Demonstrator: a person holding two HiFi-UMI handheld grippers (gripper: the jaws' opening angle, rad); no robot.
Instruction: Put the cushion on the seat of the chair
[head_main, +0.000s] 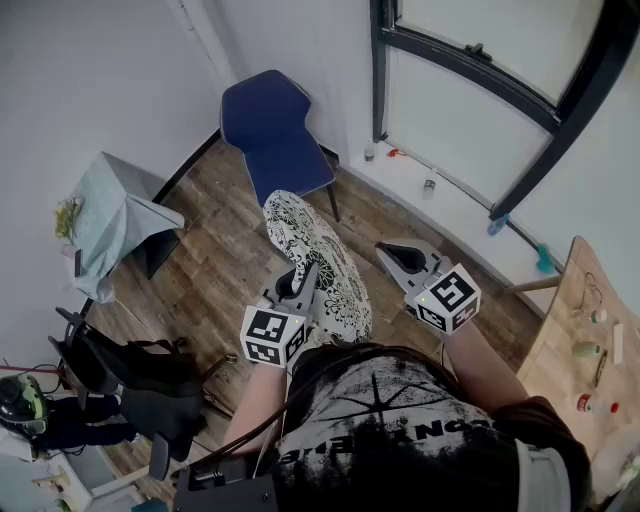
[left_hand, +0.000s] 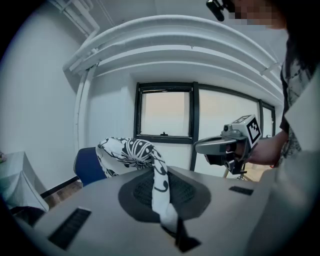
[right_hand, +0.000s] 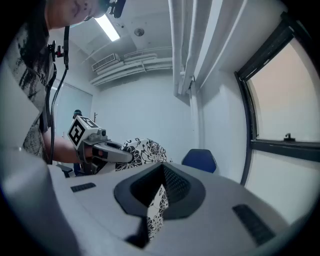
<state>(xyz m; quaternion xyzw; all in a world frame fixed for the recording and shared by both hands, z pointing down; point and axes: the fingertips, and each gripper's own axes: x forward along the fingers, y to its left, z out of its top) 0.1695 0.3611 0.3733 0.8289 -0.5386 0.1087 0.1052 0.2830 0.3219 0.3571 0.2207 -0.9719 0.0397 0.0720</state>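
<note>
Currently mid-carry: left gripper (head_main: 297, 283) clamped on a fold of the patterned cushion (head_main: 318, 262), right gripper (head_main: 392, 255) pinching what looks like its corner. Blue chair (head_main: 280, 150) stands far, unreached. Next I step closer and lower the cushion flat onto the seat.

Left gripper (head_main: 298, 283): held out in front of the torso, pointing to the far side and slightly below level. Marker cube sits at its near end. Fingers (left_hand: 135, 192) closed together, a fold of the cushion (head_main: 315, 255) pinched between them.

Right gripper (head_main: 398, 256): held out at a similar height, just right of the left one, also aimed far and a little downward. Fingers (right_hand: 175, 187) closed on a small corner of the same patterned fabric.

Left forearm (head_main: 255, 400): bare, extended forward from the body.

Right forearm (head_main: 480, 360): bare, extended forward, angled slightly inward. The two grippers are apart, not touching.
</note>
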